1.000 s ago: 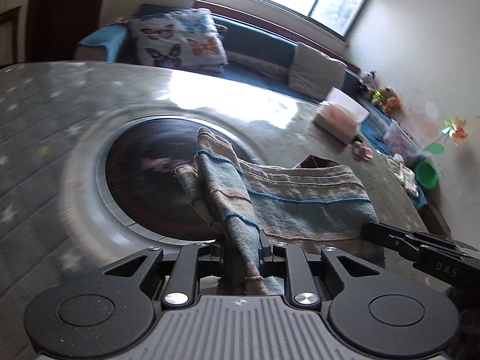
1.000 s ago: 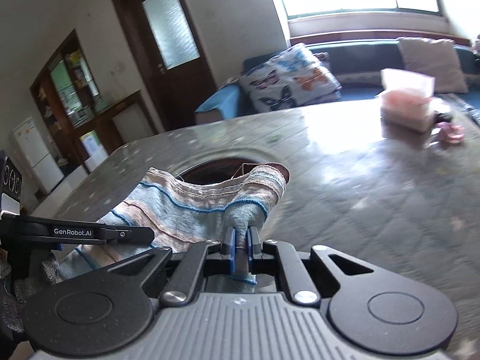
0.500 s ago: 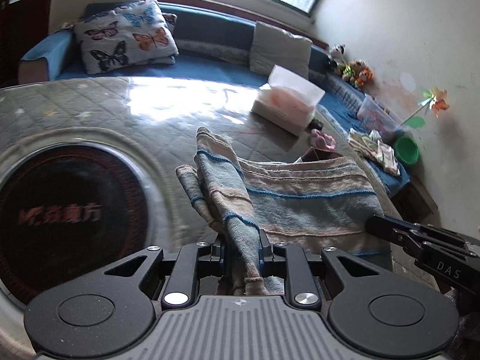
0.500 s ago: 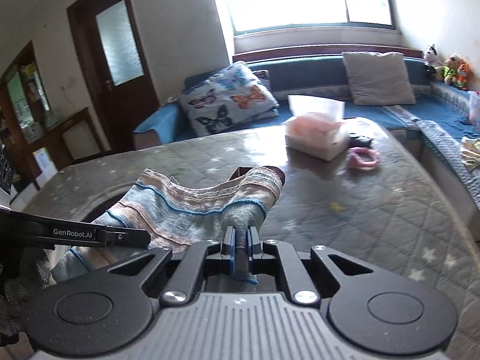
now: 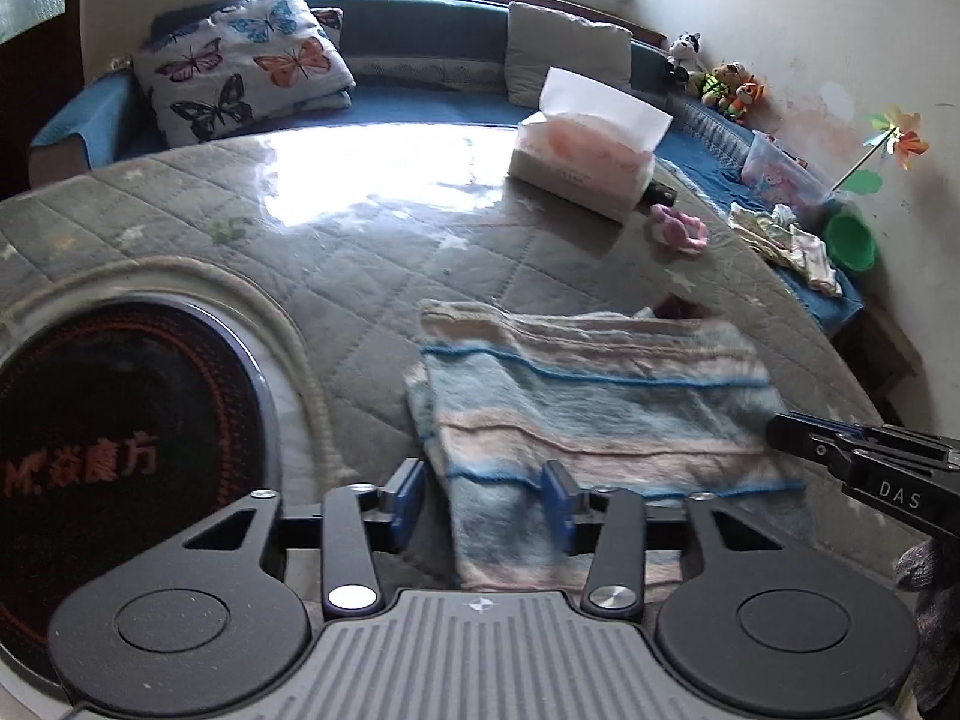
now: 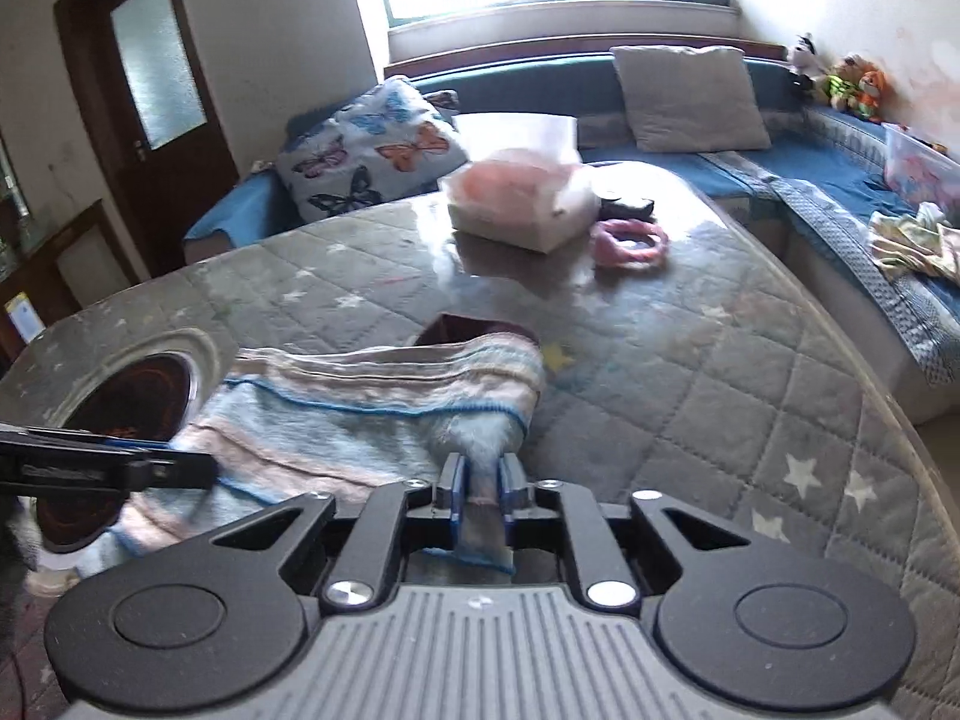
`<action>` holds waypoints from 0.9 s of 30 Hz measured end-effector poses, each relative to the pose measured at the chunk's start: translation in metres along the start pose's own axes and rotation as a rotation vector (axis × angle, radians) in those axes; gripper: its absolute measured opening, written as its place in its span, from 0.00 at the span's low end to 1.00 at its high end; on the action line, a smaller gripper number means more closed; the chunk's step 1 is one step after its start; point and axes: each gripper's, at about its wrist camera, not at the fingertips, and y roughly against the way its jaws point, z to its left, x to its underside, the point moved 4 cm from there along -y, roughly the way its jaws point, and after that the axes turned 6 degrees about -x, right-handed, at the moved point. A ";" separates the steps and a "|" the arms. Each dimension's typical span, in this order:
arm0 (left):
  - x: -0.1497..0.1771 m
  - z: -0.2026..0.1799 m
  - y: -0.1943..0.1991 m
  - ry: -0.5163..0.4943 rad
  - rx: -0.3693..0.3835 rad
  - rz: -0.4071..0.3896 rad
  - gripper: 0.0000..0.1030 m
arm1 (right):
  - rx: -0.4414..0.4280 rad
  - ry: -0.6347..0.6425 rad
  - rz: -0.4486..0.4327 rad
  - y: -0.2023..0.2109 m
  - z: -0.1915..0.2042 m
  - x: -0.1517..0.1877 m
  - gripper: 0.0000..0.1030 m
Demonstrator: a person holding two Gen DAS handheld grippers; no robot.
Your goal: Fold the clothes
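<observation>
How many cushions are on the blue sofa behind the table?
2: the butterfly cushion at the sofa's left end, and the plain grey cushion further right, near the corner. More may be hidden out of view.

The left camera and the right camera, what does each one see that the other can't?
Only the left wrist view shows the pinwheel, the green bowl and the left gripper, its jaws opening with the striped cloth between them. Only the right wrist view shows the brown door and the right gripper, its jaws opening around a cloth corner. Both show the cloth, the tissue box, the butterfly pillow and the quilted table.
</observation>
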 end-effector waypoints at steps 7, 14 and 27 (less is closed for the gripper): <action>-0.014 0.000 -0.013 -0.019 -0.039 -0.013 0.61 | -0.012 0.031 -0.021 -0.006 0.004 -0.009 0.18; -0.021 0.001 -0.033 -0.046 -0.059 0.003 0.66 | -0.046 0.051 0.022 -0.037 0.015 -0.010 0.28; -0.050 0.008 -0.059 -0.076 -0.096 -0.034 0.68 | -0.049 0.100 0.027 -0.060 0.029 -0.026 0.41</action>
